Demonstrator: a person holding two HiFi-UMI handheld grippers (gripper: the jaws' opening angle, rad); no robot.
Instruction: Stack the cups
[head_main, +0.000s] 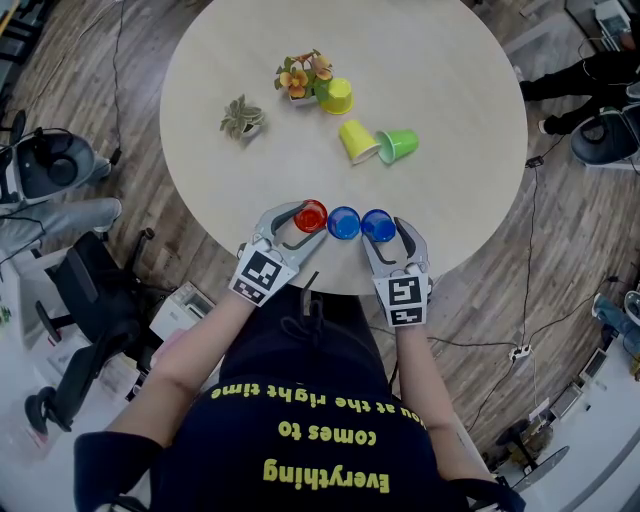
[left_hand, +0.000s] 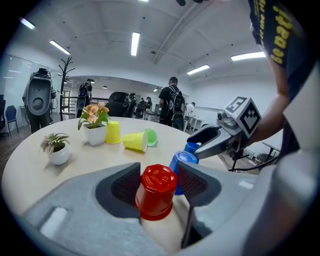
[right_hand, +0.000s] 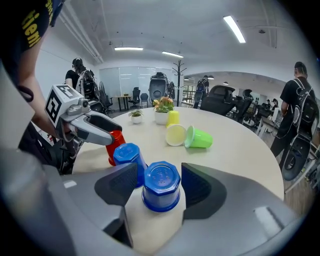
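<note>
Three upturned cups stand in a row near the table's front edge. The red cup (head_main: 311, 215) (left_hand: 156, 190) is between the pads of my left gripper (head_main: 306, 220) (left_hand: 158, 181), which press on its sides. The middle blue cup (head_main: 343, 223) (right_hand: 127, 155) stands free. The right blue cup (head_main: 378, 226) (right_hand: 161, 186) stands between the jaws of my right gripper (head_main: 382, 232) (right_hand: 159, 184), with a gap at each pad. Farther back, a yellow cup (head_main: 357, 140) and a green cup (head_main: 397, 145) lie on their sides, and another yellow cup (head_main: 336, 96) stands upturned.
A flower pot (head_main: 301, 76) and a small green plant (head_main: 241, 118) stand at the back left of the round table (head_main: 450, 90). Office chairs (head_main: 45, 165) and cables ring the table on the wood floor. People stand far off in both gripper views.
</note>
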